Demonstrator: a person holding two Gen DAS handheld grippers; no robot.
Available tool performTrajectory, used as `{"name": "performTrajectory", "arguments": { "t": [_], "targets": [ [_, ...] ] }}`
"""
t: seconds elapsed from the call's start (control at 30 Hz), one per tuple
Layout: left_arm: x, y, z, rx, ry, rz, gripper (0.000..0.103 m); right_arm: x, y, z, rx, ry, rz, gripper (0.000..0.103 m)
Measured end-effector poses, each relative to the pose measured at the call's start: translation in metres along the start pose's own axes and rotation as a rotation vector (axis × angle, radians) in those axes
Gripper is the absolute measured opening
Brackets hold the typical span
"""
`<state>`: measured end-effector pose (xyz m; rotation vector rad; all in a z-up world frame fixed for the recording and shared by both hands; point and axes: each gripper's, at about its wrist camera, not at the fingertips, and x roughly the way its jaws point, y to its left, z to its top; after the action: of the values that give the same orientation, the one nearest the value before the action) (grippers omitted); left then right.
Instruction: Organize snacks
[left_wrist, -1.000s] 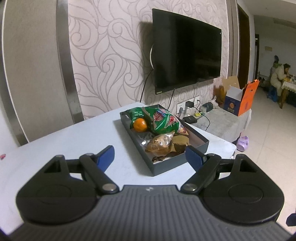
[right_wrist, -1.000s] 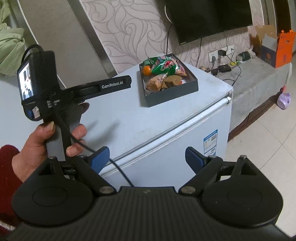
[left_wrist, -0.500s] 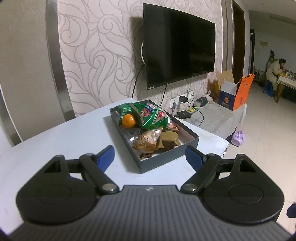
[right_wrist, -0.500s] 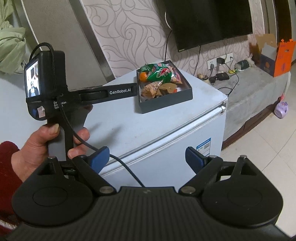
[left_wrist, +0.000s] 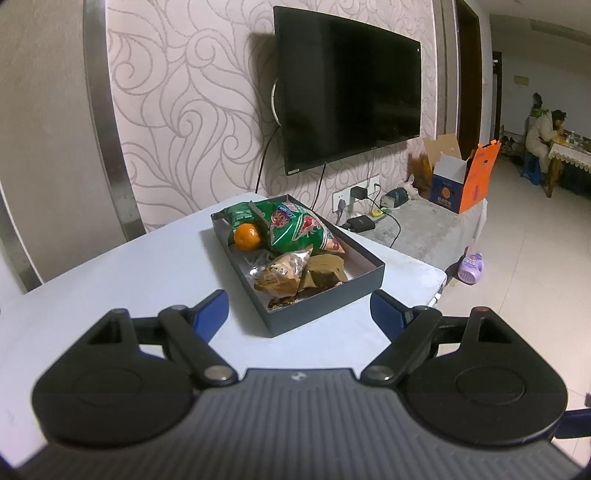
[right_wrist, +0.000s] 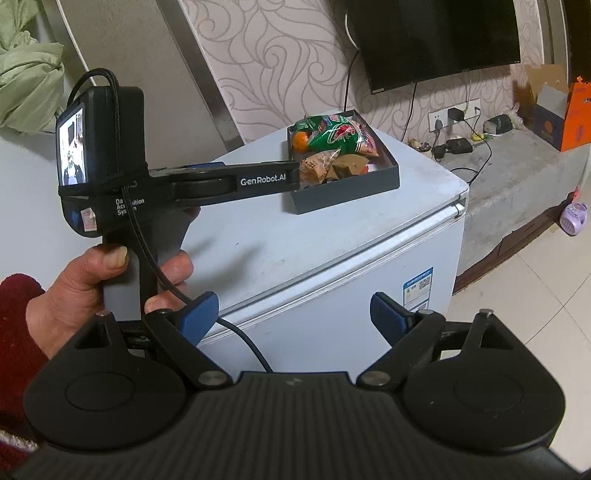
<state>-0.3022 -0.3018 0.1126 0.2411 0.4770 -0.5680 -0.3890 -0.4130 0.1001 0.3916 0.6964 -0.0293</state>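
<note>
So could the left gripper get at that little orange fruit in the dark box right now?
Probably yes. The left gripper is open and empty, the small orange fruit lies uncovered against the green snack bag, and the dark grey rectangular box has no lid.

Dim indoor light, cool cast; soft shadows; sharp centre, heavy fisheye bending and dark vignette at edges.

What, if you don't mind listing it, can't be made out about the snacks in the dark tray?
- Left wrist view: dark crumbly item at the dark rectangular tray near end, too small to identify.
- Right wrist view: near snacks hidden behind the left gripper.
- Both views: green crinkly snack bag print unreadable.
</note>
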Motion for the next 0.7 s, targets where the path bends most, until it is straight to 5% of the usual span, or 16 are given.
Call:
{"name": "performTrajectory", "arguments": {
  "t": [0.7],
  "targets": [
    [0.003, -0.002, 0.003, -0.017, -0.012, 0.008, 0.085, -0.003, -0.014, -0.001, 0.062, -0.03, -0.017, 0.094]
  ]
}}
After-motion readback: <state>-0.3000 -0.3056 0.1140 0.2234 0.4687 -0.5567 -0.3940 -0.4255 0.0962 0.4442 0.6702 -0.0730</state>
